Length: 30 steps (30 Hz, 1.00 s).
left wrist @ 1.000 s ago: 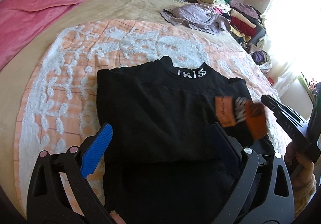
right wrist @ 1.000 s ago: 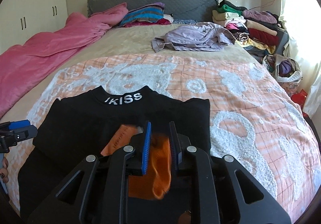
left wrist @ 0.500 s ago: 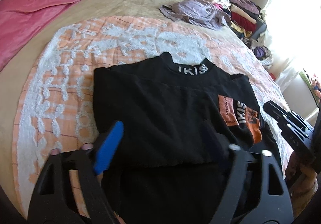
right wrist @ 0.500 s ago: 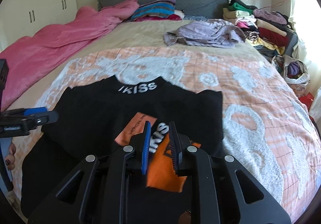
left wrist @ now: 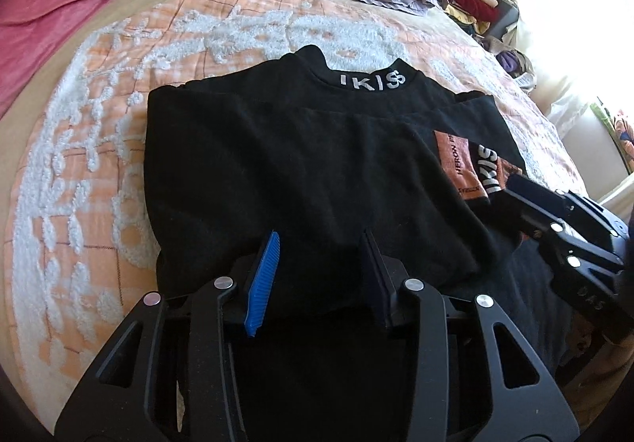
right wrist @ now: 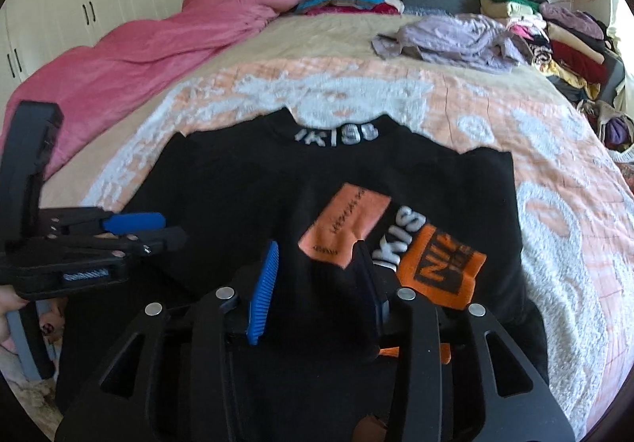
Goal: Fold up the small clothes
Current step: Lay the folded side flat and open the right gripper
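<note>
As black top (left wrist: pixel 301 164) lies on bed, left gripper (left wrist: pixel 321 244) closing, empty; right gripper (right wrist: pixel 317 263) just opened, sleeve between.

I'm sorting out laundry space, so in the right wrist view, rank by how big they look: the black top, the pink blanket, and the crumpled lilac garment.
1. Black top, though it lies nearest the camera, which inflates it.
2. Pink blanket, also large and farther off, so its true rank against the top is unsure.
3. Lilac garment, clearly smallest.
</note>
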Each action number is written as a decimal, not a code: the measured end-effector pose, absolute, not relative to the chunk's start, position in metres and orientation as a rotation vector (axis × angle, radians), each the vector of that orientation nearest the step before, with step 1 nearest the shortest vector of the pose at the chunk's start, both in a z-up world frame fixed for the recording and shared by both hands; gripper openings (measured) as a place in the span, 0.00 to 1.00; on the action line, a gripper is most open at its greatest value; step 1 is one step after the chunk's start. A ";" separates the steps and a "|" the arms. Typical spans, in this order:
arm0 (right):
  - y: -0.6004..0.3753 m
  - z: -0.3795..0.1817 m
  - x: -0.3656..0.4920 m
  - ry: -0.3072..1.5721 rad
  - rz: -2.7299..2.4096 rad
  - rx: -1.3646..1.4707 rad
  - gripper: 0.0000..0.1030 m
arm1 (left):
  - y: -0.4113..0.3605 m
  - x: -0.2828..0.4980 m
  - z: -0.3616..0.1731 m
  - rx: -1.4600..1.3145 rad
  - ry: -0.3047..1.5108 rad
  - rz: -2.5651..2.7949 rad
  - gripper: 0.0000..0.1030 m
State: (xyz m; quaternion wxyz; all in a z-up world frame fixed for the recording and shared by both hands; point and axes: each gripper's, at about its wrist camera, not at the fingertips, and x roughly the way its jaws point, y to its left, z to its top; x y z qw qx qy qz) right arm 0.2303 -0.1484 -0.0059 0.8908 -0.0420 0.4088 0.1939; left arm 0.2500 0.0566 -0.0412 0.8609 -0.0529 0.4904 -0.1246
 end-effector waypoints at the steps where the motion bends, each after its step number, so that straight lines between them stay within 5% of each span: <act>1: -0.149 -0.010 0.232 0.863 0.389 -0.089 0.37 | 0.057 0.250 -0.041 -0.111 1.028 -0.262 0.33; 6: -0.166 -0.034 0.238 0.924 0.271 -0.088 0.48 | 0.056 0.248 -0.044 -0.115 1.025 -0.264 0.33; 13: -0.173 -0.025 0.225 0.868 0.282 -0.039 0.49 | 0.058 0.246 -0.046 -0.127 1.018 -0.266 0.33; 16: -0.175 -0.015 0.215 0.838 0.287 -0.036 0.62 | 0.057 0.243 -0.045 -0.119 1.012 -0.262 0.33; 30: -0.189 0.020 0.181 0.732 0.302 0.040 0.84 | 0.062 0.224 -0.030 -0.151 0.966 -0.246 0.42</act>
